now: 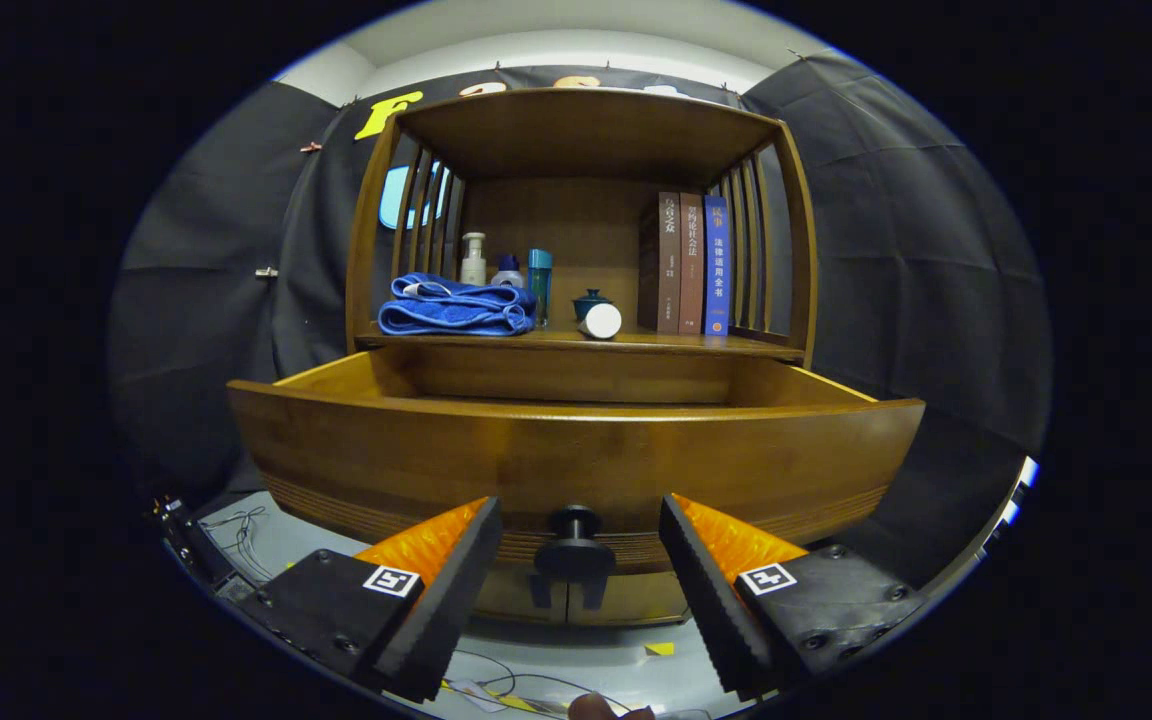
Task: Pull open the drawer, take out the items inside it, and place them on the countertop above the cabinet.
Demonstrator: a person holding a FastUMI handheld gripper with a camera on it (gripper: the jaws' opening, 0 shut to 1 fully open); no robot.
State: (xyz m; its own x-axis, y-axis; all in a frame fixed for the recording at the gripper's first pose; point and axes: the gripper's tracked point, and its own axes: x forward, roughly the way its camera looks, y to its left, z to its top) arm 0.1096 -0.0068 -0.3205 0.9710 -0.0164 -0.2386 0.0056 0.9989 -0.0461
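Gripper point(581, 560) open, fingers flanking drawer point(576, 450) knob point(574, 545) — untouched

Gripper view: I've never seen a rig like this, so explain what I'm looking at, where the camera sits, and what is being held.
The camera rides on a handheld two-finger gripper that a person carries, and it looks forward along the fingers, the two wedge shapes at the bottom. The fingers are spread apart and hold nothing. Between them, just ahead, is the dark knob of a wooden drawer, which is already pulled out; its inside is hidden behind its front. Beyond it, on the countertop of the cabinet, lie a folded blue towel, some bottles, a small teapot, a white round object and three upright books.
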